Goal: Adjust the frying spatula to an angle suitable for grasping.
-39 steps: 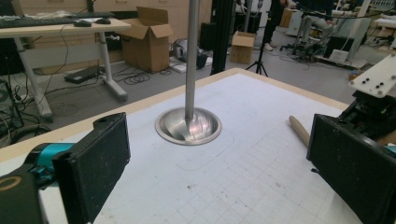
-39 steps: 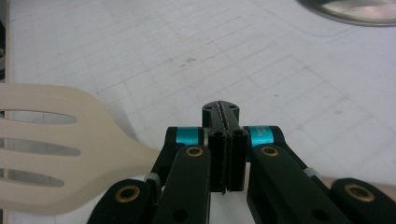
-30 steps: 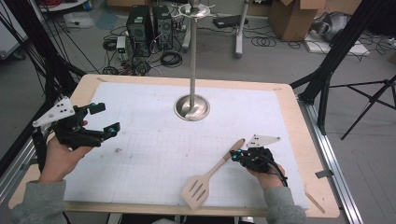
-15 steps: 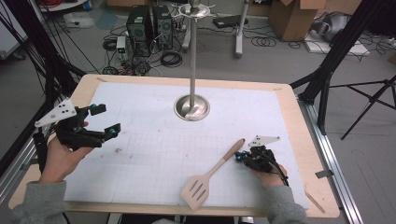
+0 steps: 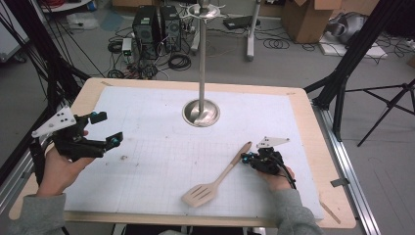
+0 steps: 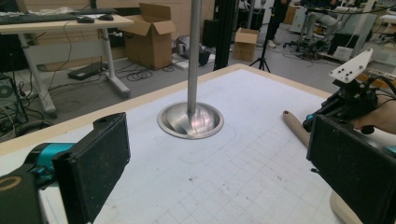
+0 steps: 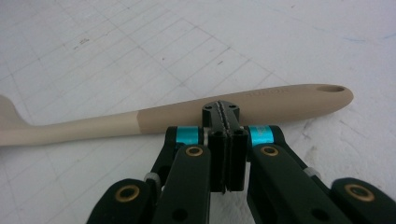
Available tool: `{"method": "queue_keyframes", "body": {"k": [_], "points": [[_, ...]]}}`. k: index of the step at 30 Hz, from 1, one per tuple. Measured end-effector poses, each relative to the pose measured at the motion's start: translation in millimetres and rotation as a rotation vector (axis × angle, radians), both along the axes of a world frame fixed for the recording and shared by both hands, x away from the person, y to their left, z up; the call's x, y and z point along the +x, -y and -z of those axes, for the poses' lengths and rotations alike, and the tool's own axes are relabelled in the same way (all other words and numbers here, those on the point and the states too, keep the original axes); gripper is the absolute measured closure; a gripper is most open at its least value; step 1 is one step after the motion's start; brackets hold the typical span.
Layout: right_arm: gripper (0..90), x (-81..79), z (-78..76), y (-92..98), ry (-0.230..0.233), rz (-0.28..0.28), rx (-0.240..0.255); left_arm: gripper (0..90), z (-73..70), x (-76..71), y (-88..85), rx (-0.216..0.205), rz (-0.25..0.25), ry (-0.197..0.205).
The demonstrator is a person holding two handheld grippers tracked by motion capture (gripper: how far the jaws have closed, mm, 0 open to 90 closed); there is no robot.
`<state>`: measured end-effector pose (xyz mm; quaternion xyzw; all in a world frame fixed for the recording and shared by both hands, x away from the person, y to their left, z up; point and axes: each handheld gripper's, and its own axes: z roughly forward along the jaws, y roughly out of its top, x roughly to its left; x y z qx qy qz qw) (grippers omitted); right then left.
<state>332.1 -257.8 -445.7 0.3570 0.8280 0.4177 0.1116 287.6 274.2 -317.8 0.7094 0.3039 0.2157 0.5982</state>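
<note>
Since nobody told me the job: I can only guess it from how things lie.
Spatula [image 5: 215, 180]: it lies flat on the white surface [image 5: 156, 122], on the near right side. Its wide end points near and its handle points far.
Right claw [image 5: 247, 157]: it sits low, right at the spatula's handle. In the right gripper view the claw [image 7: 221, 109] is pinched tight together with nothing between its two sides. The tips are right at the handle [image 7: 261, 105], but I cannot tell if they touch it.
Left claw [image 5: 107, 128]: it is held up over the left side of the surface, spread wide and holding nothing. It is well apart from the spatula.
Metal stand [image 5: 201, 58]: it stands at the far middle of the surface, with small hooks [image 5: 201, 9] at its top. Nothing hangs on them that I can see.
Done so far: not much, I think. The spatula is not picked up.
Left to do: my guess is the spatula must be grabbed, lifted and maybe hung on the stand. The right claw would have to spread apart first to take the handle.
</note>
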Motion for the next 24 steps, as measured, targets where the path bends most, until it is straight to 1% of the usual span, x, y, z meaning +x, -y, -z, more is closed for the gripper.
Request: {"method": "queue_keyframes", "body": {"k": [3,6,12,16,21,24], "points": [[90.0,3.8,0.4,-3.6,0.006,0.001,-0.001,6.6,0.8,-2.2,-2.0,0.003,-0.007,0.0],[90.0,8.4,0.8,-7.3,0.011,0.001,0.001,6.6,1.3,-4.1,-2.9,0.008,-0.019,-0.012],[90.0,16.8,0.5,-16.7,0.018,-0.001,-0.01,6.6,0.7,-9.7,-4.3,0.01,-0.013,-0.002],[90.0,22.5,1.0,-24.1,0.024,0.005,-0.011,6.6,2.2,-12.1,-7.8,0.012,-0.022,-0.006],[90.0,28.8,2.2,-30.7,0.038,-0.002,-0.008,6.6,3.7,-15.7,-12.3,0.012,-0.037,-0.011],[90.0,32.4,1.9,-35.1,0.046,-0.009,-0.016,6.6,3.8,-18.3,-13.8,0.016,-0.042,-0.01]]}}
